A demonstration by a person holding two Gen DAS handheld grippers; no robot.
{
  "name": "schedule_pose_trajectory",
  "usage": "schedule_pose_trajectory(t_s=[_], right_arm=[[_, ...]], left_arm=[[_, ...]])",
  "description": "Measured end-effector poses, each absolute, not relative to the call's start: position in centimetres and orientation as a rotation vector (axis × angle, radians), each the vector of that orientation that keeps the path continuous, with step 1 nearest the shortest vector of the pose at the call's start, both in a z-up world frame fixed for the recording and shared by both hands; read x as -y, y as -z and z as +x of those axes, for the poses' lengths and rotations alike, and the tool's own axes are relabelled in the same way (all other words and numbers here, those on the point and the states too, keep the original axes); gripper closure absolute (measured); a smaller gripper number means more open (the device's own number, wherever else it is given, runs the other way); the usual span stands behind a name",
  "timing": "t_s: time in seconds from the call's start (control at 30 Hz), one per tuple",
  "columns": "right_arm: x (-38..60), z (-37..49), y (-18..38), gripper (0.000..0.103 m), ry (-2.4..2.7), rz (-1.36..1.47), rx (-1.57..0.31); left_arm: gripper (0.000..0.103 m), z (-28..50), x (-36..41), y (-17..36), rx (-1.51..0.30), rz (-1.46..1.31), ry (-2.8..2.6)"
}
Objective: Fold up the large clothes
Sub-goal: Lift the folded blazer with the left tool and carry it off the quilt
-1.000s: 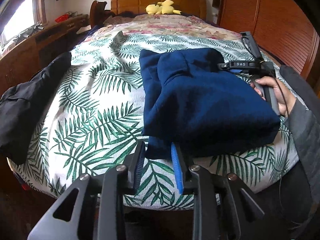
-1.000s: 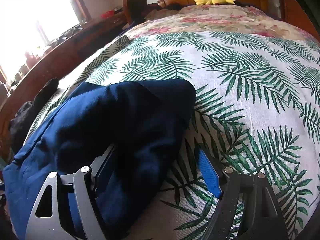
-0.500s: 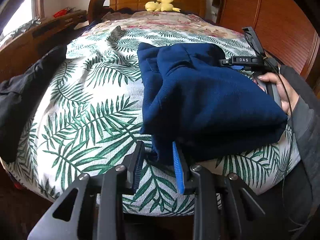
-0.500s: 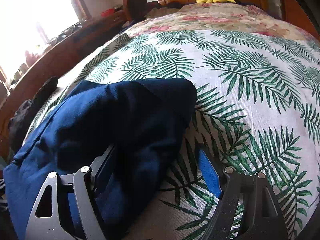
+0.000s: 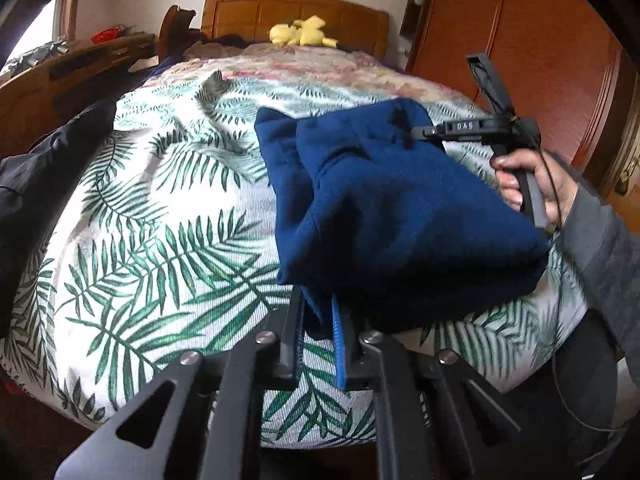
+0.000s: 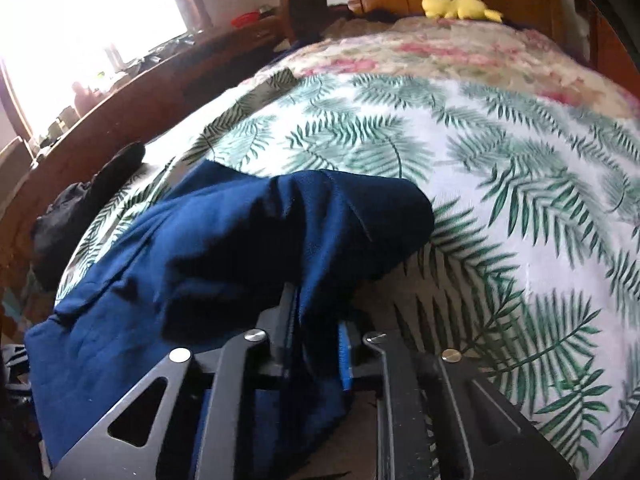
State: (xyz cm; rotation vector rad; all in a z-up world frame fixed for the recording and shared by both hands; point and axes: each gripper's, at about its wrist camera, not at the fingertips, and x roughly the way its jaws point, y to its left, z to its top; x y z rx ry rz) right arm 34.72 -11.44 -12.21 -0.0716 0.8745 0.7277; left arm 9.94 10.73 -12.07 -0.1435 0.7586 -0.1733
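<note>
At the far left of my left tool's view a black garment point(image 5: 44, 184) lies over the edge of the bed point(image 5: 168, 240), whose palm-leaf cover fills the middle of the frame. At the bottom centre my left tool point(image 5: 316, 320) is closing, its fingers pinching the near lower corner of the navy garment point(image 5: 384, 208). That garment sits folded in a thick bundle right of centre, near the bed's front edge. Further right my right hand point(image 5: 532, 184) grips the handle of the other tool at the bundle's far right side, with a grey sleeve point(image 5: 600, 248) running to the frame's right edge. A yellow plush toy point(image 5: 300, 34) rests by the headboard at the top.

In the right tool's view the navy garment point(image 6: 224, 264) spreads from lower left to centre, partly lifted off the cover. My right tool point(image 6: 316, 336), bottom centre, is closing too, with a fold of the blue cloth caught between its fingers. To the right the bed point(image 6: 520, 208) lies bare.
</note>
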Motion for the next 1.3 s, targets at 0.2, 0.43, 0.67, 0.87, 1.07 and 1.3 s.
schedule_pose_trajectory(t_s=[0.2,0.43,0.67,0.87,1.07,1.3], right_arm=[[10.7,32.2,8.4,0.101,-0.684,-0.083,-0.764],[7.0,29.7,5.1,0.101,-0.655,-0.174,-0.674],[1.8,28.6,2.8,0.102,-0.667,-0.230,-0.596],[-6.0,28.6,0.0,0.102,-0.707,-0.294,-0.520],[-15.0,28.0,-2.1,0.102,-0.776,-0.357,-0.466],[-26.9,26.3,-4.4,0.102,-0.881,-0.387,-0.410]], left_arm=[[0.094,9.1,-12.5,10.5,-0.672,-0.162,0.195],[0.096,8.5,-16.6,9.0,-0.591,-0.168,0.126],[0.097,7.9,-21.6,6.8,-0.530,-0.149,0.057],[0.097,7.4,-27.6,4.0,-0.481,-0.105,-0.042],[0.097,6.5,-35.4,0.3,-0.439,-0.057,-0.196],[0.097,5.0,-43.6,-0.3,-0.482,-0.011,-0.378]])
